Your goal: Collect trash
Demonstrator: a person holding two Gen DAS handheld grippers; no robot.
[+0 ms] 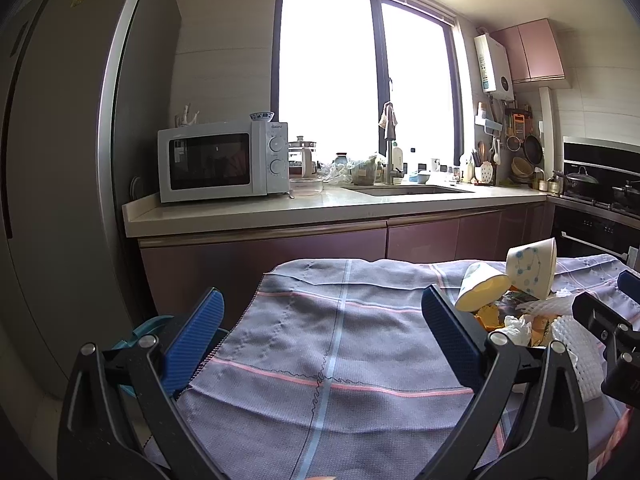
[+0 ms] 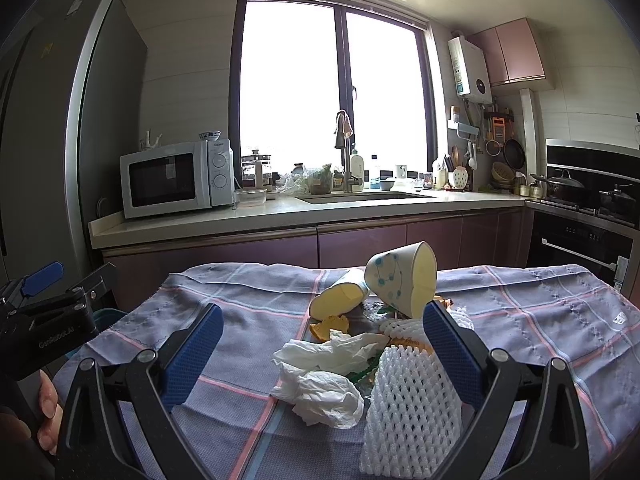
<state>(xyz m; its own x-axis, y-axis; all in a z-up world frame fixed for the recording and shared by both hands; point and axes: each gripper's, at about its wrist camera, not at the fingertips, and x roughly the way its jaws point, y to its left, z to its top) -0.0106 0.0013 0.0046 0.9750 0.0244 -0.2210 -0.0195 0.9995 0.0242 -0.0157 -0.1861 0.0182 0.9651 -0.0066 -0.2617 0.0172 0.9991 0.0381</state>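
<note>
A heap of trash lies on the checked tablecloth (image 2: 540, 312): crumpled white tissue (image 2: 324, 380), white foam fruit netting (image 2: 412, 404), orange peel (image 2: 330, 326) and two tipped paper cups, one plain (image 2: 340, 298), one blue-dotted (image 2: 404, 282). My right gripper (image 2: 322, 348) stands open, its blue pads either side of the tissue and netting, touching nothing. My left gripper (image 1: 320, 336) is open over bare cloth (image 1: 320, 340), left of the heap. The cups (image 1: 516, 276) and netting (image 1: 576, 344) show at the right of the left wrist view.
Past the table runs a kitchen counter (image 2: 280, 216) with a microwave (image 2: 176, 178), a sink and faucet (image 2: 344, 156). A stove with pots (image 2: 584, 196) is at the right, a tall fridge (image 1: 52, 160) at the left. A teal object (image 1: 140, 332) sits beside the table's left edge.
</note>
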